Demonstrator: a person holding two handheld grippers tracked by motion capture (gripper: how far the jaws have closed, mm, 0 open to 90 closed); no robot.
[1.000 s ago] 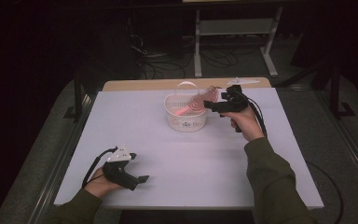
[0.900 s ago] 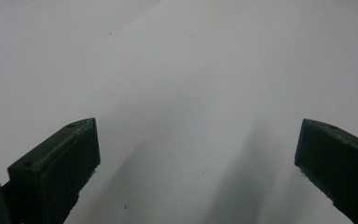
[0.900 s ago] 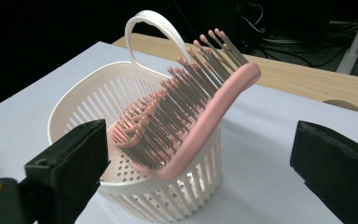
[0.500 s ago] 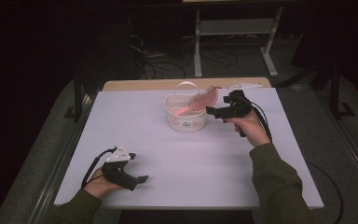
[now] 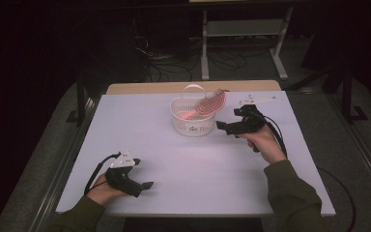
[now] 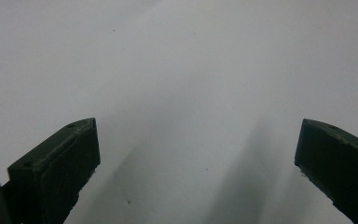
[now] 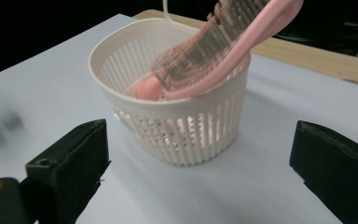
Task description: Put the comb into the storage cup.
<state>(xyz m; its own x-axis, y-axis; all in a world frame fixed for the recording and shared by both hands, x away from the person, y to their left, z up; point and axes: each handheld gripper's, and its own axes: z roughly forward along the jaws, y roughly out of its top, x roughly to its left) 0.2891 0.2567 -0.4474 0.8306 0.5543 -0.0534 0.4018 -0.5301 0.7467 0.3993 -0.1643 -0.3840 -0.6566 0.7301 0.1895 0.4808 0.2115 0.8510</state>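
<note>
A white slatted basket (image 5: 192, 123) (image 7: 182, 126) with a thin loop handle stands at the back middle of the white table (image 5: 188, 164). A pink hairbrush (image 5: 207, 107) (image 7: 214, 56) rests in it, handle end down inside, bristled head leaning out over the right rim. My right gripper (image 5: 221, 126) (image 7: 198, 172) is open just right of the basket, pointing at it with nothing between its jaws. My left gripper (image 5: 145, 185) (image 6: 198, 158) is open low over bare table near the front left.
A flat white object (image 5: 257, 100) lies at the table's back right, behind the right hand. A wooden board edge (image 5: 145, 87) runs along the back of the table. Cables and a metal frame (image 5: 241, 29) stand on the dark floor beyond.
The right gripper has drawn back from the basket toward the person. The hairbrush has settled lower into the basket, leaning on the rim. The left gripper stays put.
</note>
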